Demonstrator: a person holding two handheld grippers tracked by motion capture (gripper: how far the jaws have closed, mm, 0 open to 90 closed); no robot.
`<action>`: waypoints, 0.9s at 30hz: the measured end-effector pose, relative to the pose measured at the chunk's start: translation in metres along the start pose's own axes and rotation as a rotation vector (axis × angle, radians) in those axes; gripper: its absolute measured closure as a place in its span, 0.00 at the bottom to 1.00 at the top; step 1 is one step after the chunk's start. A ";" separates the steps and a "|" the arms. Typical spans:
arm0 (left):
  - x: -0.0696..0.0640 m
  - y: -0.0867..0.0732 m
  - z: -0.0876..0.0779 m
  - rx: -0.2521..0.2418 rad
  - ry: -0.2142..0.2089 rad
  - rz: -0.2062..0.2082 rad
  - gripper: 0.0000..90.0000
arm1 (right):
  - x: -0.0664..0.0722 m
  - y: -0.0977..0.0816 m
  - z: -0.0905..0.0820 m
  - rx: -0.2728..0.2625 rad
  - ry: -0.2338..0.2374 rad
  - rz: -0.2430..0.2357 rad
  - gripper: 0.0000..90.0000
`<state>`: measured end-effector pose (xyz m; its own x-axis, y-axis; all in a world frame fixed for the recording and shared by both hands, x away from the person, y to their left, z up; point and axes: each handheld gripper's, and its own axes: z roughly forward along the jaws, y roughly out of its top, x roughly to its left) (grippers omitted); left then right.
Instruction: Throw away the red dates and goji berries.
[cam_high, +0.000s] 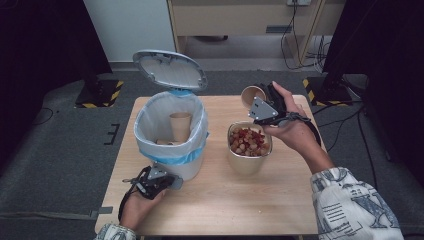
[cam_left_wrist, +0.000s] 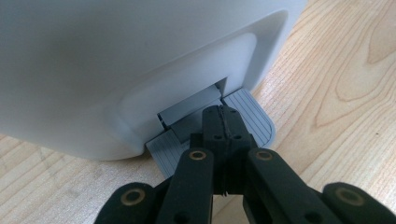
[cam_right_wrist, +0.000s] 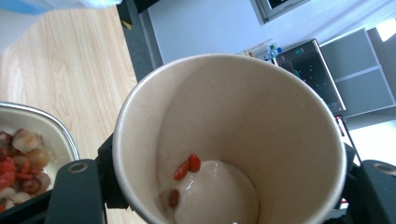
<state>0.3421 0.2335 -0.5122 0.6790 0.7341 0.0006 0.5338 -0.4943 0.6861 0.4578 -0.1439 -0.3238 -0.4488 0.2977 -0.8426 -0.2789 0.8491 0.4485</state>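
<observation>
On the counter (cam_high: 220, 195), the bin (cam_high: 172, 127) stands left with its lid up, the left hand-held gripper (cam_left_wrist: 223, 122), jaws together, pressing its near pedal (cam_left_wrist: 252, 116), while the right hand-held gripper (cam_high: 265, 102) clamps a tilted cup (cam_right_wrist: 233, 140) above the bowl (cam_high: 248, 145).

My table (cam_high: 220, 200) is light wood on grey carpet (cam_high: 55, 150). Pale wall (cam_high: 125, 25) ahead, wooden cabinet (cam_high: 240, 17), black stands (cam_high: 97, 92) with hazard-striped bases, cables (cam_high: 295, 45) trailing.

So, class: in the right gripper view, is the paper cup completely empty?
No: the paper cup has three red berries stuck near its bottom.
</observation>
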 end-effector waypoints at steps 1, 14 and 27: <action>0.000 0.000 0.000 0.000 0.000 0.000 1.00 | 0.000 0.000 0.000 -0.006 0.005 0.005 0.31; 0.000 0.000 0.000 0.000 0.002 0.001 1.00 | 0.000 0.009 -0.001 -0.055 0.051 0.107 0.31; 0.000 0.000 0.000 0.001 0.005 0.004 1.00 | -0.006 0.020 -0.002 -0.095 0.116 0.199 0.31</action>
<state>0.3423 0.2335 -0.5119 0.6785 0.7345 0.0074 0.5313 -0.4977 0.6856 0.4531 -0.1294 -0.3094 -0.5956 0.3987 -0.6974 -0.2511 0.7322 0.6331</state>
